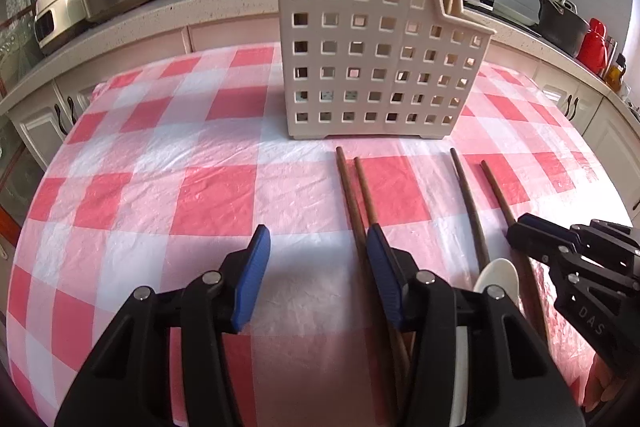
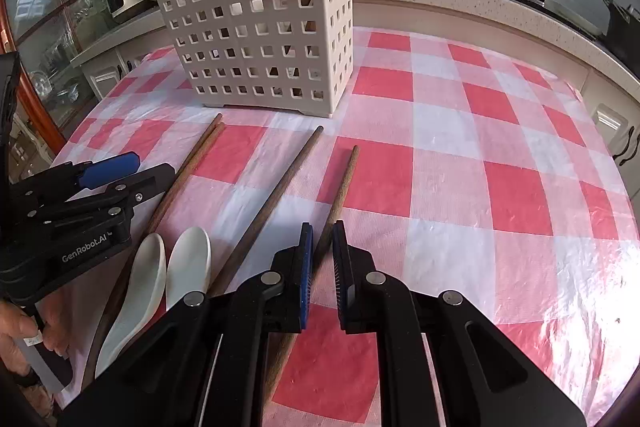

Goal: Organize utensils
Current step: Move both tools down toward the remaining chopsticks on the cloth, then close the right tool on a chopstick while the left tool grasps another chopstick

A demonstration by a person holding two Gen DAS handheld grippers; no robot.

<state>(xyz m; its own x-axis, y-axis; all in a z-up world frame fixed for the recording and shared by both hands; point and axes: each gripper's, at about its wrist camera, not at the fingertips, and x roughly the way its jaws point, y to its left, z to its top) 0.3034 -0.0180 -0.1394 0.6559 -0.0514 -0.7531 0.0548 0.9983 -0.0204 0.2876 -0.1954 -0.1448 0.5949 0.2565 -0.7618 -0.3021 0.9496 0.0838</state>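
— Closing my right gripper (image 2: 322,259) around the rightmost chopstick (image 2: 340,187), jaws nearly shut, so it can go in the basket (image 2: 256,39) behind. Contact? I'm unable to tell.

— And the left?

— My left gripper (image 1: 318,259) is hanging wide open, empty, over the cloth (image 1: 160,187). It's hiding 2 spoons (image 2: 168,275) and the chopsticks' near ends.

ahead: caddy (image 2: 260,39) blocks | left: 2 spoons (image 2: 160,279), chopsticks (image 2: 276,199) | right: bare tablecloth (image 2: 500,187)
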